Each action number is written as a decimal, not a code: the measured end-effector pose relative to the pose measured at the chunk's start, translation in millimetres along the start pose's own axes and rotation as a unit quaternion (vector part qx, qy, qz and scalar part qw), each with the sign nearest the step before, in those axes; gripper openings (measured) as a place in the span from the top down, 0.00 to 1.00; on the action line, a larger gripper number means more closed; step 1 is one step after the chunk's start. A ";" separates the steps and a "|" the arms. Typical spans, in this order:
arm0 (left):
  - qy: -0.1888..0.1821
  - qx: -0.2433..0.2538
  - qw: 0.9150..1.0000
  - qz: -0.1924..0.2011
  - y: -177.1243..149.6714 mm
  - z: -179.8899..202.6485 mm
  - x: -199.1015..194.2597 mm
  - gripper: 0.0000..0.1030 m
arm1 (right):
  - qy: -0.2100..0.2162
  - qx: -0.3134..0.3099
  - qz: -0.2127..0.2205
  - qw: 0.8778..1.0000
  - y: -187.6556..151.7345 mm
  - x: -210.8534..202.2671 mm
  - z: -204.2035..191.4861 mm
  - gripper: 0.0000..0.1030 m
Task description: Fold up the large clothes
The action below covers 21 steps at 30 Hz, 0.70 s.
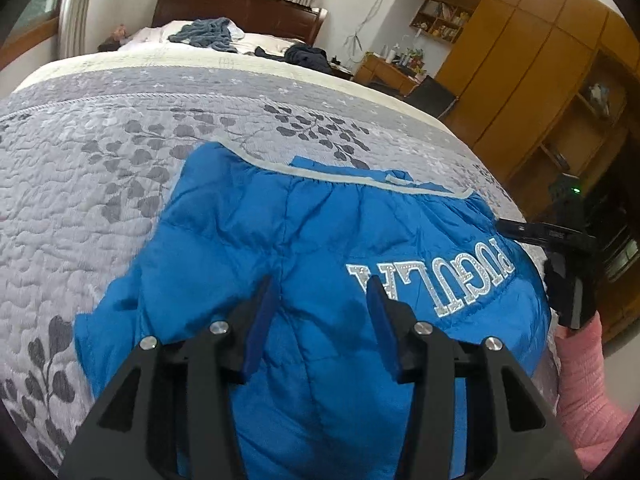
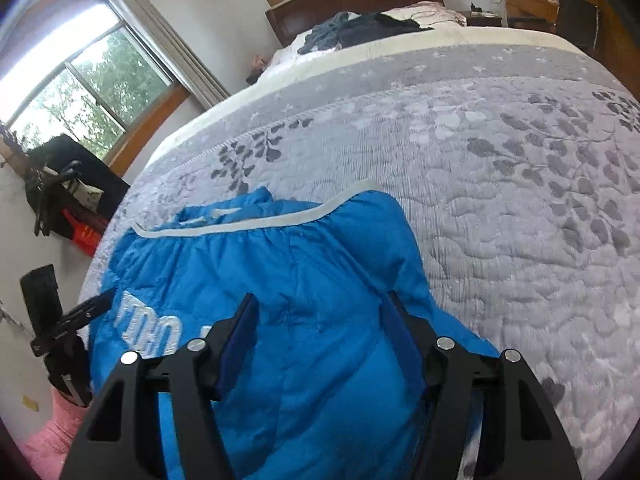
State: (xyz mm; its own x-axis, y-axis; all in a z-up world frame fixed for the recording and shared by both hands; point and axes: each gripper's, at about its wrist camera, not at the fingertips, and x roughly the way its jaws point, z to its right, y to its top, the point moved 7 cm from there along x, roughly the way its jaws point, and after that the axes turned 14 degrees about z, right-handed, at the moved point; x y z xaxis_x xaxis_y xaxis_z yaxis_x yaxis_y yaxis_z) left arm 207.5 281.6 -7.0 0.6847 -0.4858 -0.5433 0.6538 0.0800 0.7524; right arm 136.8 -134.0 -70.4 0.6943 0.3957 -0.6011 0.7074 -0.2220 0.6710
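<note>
A bright blue padded down jacket (image 1: 320, 232) with a pale grey trim band (image 1: 280, 166) along its far edge lies on the bed, spread over the grey quilted bedspread with a dark leaf pattern (image 1: 100, 184). The jacket is at the near side of the bed, close to me, and it is puffy and wrinkled, not flat. Silver letters (image 1: 432, 280) are stitched on it; from my left camera they appear upside down. My left gripper (image 1: 320, 292) hangs above the middle of the jacket with its blue fingers (image 1: 260, 320) apart and nothing between them; whether the tips touch the fabric I cannot tell. My right gripper (image 2: 320, 312) is over the other part of the same jacket, and its fingers (image 2: 240, 340) are also spread wide, with only blue fabric visible below the gap. In the left view the right gripper shows at the right edge of the jacket, held by my arm in a pink knitted sleeve (image 1: 584, 392). In the right view the left gripper is visible at the left edge, near the letters. At the far end of the bed, beside the dark wooden headboard (image 1: 240, 12), lie a grey-blue crumpled cloth (image 1: 208, 34) and a dark garment (image 1: 306, 58), well apart from the jacket.
</note>
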 end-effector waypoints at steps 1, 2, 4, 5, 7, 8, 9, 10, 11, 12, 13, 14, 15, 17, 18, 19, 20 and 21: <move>0.003 0.000 1.000 0.006 1.6 2.5 -4.8 0.48 | 0.005 0.003 0.006 1.000 1.7 -6.5 -0.9 0.35; 0.006 0.001 1.000 0.014 3.0 5.2 -9.5 0.46 | 0.008 0.005 0.012 1.000 3.0 -14.8 -1.6 0.31; 0.018 0.010 0.999 0.026 5.2 11.9 -17.8 0.41 | 0.009 0.008 0.025 1.000 3.2 -36.6 0.4 0.25; 0.021 0.014 0.999 0.029 5.8 14.4 -21.0 0.41 | 0.008 0.010 0.028 1.000 1.7 -46.0 3.1 0.24; 0.030 0.017 0.999 0.033 4.9 21.0 -28.0 0.35 | 0.004 0.020 0.026 0.999 -4.1 -61.7 11.2 0.23; 0.032 0.017 0.999 0.033 3.9 23.8 -30.5 0.34 | 0.002 0.026 0.025 0.999 -6.4 -65.9 14.6 0.22; 0.034 0.016 0.999 0.033 2.1 27.1 -32.8 0.33 | 0.001 0.033 0.024 0.999 -10.7 -71.9 19.3 0.22; 0.036 0.014 0.999 0.032 0.7 29.5 -33.6 0.30 | -0.001 0.039 0.021 0.999 -15.6 -77.4 23.7 0.22; 0.042 0.013 0.999 0.029 -1.4 30.9 -34.6 0.30 | -0.003 0.044 0.018 0.999 -20.2 -81.0 27.3 0.21; 0.049 0.013 0.998 0.027 -2.5 30.9 -34.7 0.29 | -0.006 0.050 0.013 0.999 -26.7 -85.1 32.3 0.21; 0.057 0.015 0.998 0.027 -4.5 31.7 -35.3 0.28 | -0.007 0.054 0.010 0.998 -32.1 -88.0 35.6 0.20; 0.064 0.018 0.997 0.026 -6.2 32.3 -36.5 0.28 | -0.006 0.057 0.008 0.998 -36.4 -89.7 37.1 0.20; 0.070 0.020 0.997 0.025 -7.9 32.8 -37.6 0.25 | -0.003 0.062 0.005 0.998 -41.4 -91.2 38.3 0.19; 0.083 0.022 0.996 0.024 -12.6 33.3 -39.9 0.24 | 0.010 0.074 0.000 0.997 -52.4 -94.0 40.0 0.19; 0.085 0.022 0.996 0.025 -14.6 33.4 -41.3 0.24 | 0.018 0.080 -0.002 0.997 -58.3 -94.8 40.4 0.18; 0.088 0.022 0.996 0.025 -17.4 33.5 -43.2 0.24 | 0.023 0.082 -0.003 0.996 -62.8 -95.9 41.1 0.17; 0.090 0.022 0.995 0.024 -19.8 33.3 -44.2 0.23 | 0.028 0.085 -0.003 0.996 -66.2 -95.2 40.7 0.16; 0.093 0.022 0.995 0.023 -21.8 33.0 -44.7 0.22 | 0.033 0.088 -0.004 0.996 -69.2 -94.4 41.1 0.16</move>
State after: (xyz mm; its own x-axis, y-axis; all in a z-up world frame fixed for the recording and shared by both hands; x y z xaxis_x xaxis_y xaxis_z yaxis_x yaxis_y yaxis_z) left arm 152.0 272.8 13.2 0.7640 -0.3133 -0.5640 0.6085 0.0591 0.7914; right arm 27.8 -192.7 -77.9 0.6828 0.4544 -0.5721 0.7288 -0.3687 0.5769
